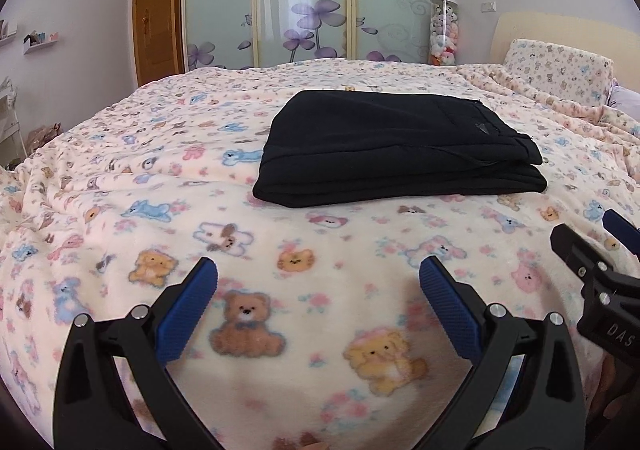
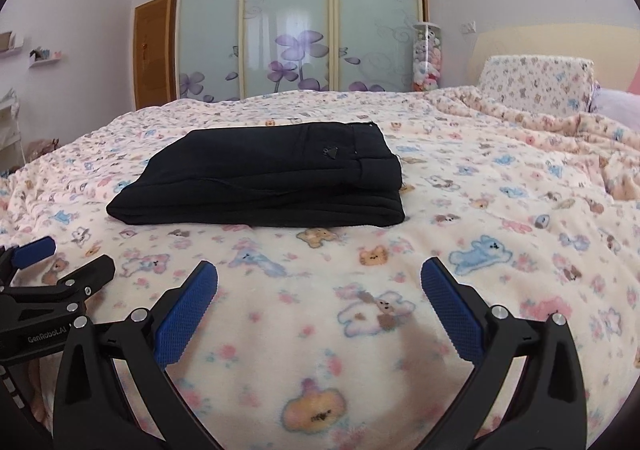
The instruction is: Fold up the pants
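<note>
The black pants [image 1: 400, 154] are laid folded on the blanket [image 1: 320, 270], well ahead of both grippers. The left gripper [image 1: 318, 278] and right gripper [image 2: 319, 278] are spread wide, and nothing is held. "GenRobot.AI" can be read on the left one, "DAS" on the right.

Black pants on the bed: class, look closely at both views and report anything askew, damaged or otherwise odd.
Nothing serious stands out. The black pants lie folded in a compact stack on the bear-print blanket. The layers are slightly offset at the near right corner. Both grippers, left and right, are open and clear of the pants.
</note>
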A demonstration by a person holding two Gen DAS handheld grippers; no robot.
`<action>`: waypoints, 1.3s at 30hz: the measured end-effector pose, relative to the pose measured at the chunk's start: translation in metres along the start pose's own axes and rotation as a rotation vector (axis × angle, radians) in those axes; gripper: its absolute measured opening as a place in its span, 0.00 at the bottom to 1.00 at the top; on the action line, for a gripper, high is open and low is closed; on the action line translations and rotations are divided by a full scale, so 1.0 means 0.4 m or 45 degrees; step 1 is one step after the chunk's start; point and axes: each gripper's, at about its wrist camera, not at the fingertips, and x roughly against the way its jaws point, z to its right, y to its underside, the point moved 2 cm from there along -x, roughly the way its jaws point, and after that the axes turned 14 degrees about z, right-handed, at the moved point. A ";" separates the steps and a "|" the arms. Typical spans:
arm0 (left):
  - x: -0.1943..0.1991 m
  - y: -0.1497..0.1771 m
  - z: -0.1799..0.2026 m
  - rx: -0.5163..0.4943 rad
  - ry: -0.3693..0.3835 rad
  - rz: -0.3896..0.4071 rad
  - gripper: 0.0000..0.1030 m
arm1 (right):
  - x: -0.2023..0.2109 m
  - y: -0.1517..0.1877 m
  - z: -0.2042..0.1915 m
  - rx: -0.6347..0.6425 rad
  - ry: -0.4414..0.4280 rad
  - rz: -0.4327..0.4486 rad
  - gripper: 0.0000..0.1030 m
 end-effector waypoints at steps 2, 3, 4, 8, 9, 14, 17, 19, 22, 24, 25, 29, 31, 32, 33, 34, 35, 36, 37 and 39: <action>0.000 0.000 0.001 0.002 0.014 0.001 0.98 | 0.001 0.001 -0.006 0.019 -0.002 0.005 0.99; 0.000 0.000 0.002 0.001 0.017 -0.001 0.98 | 0.001 0.001 -0.009 0.026 -0.003 0.005 0.99; 0.000 0.000 0.003 -0.001 0.018 -0.002 0.98 | 0.001 0.001 -0.011 0.029 -0.002 0.004 0.99; -0.002 0.000 0.007 -0.018 0.019 -0.006 0.98 | -0.001 0.001 -0.008 0.022 0.006 -0.001 0.99; -0.002 0.000 0.008 -0.023 0.020 -0.007 0.98 | -0.002 0.002 -0.008 0.021 0.007 -0.003 0.99; -0.005 0.002 0.021 -0.066 0.008 -0.013 0.98 | -0.004 0.002 -0.010 0.027 0.009 -0.010 0.99; -0.007 0.003 0.023 -0.079 0.004 -0.019 0.98 | -0.006 0.003 -0.010 0.026 0.007 -0.014 0.99; -0.008 0.003 0.025 -0.080 0.010 -0.021 0.98 | -0.006 0.003 -0.010 0.027 0.007 -0.014 0.99; -0.010 0.003 0.027 -0.078 0.030 -0.029 0.98 | -0.006 0.004 -0.011 0.027 0.005 -0.017 0.99; -0.010 0.003 0.029 -0.081 0.032 -0.029 0.98 | -0.009 0.006 -0.011 0.028 0.003 -0.020 0.99; -0.010 0.003 0.029 -0.083 0.034 -0.028 0.98 | -0.009 0.006 -0.011 0.028 0.002 -0.021 0.99; -0.010 0.003 0.031 -0.088 0.030 -0.027 0.98 | -0.008 0.006 -0.013 0.027 0.003 -0.020 0.99; -0.010 0.003 0.030 -0.088 0.029 -0.027 0.98 | -0.008 0.007 -0.013 0.027 0.003 -0.021 0.99; -0.010 0.003 0.031 -0.088 0.029 -0.028 0.98 | -0.008 0.006 -0.013 0.027 0.003 -0.021 0.99; -0.010 0.003 0.031 -0.088 0.028 -0.029 0.98 | -0.008 0.006 -0.013 0.027 0.004 -0.021 0.99; -0.011 0.004 0.031 -0.089 0.026 -0.031 0.98 | -0.008 0.006 -0.013 0.027 0.004 -0.020 0.99; -0.011 0.004 0.031 -0.088 0.027 -0.032 0.98 | -0.008 0.006 -0.014 0.027 0.004 -0.020 0.99; -0.012 0.004 0.030 -0.089 0.026 -0.032 0.98 | -0.008 0.006 -0.014 0.027 0.003 -0.020 0.99; -0.012 0.005 0.030 -0.089 0.025 -0.033 0.98 | -0.008 0.006 -0.014 0.027 0.003 -0.021 0.99; -0.013 0.005 0.028 -0.090 0.025 -0.034 0.98 | -0.008 0.006 -0.014 0.027 0.004 -0.021 0.99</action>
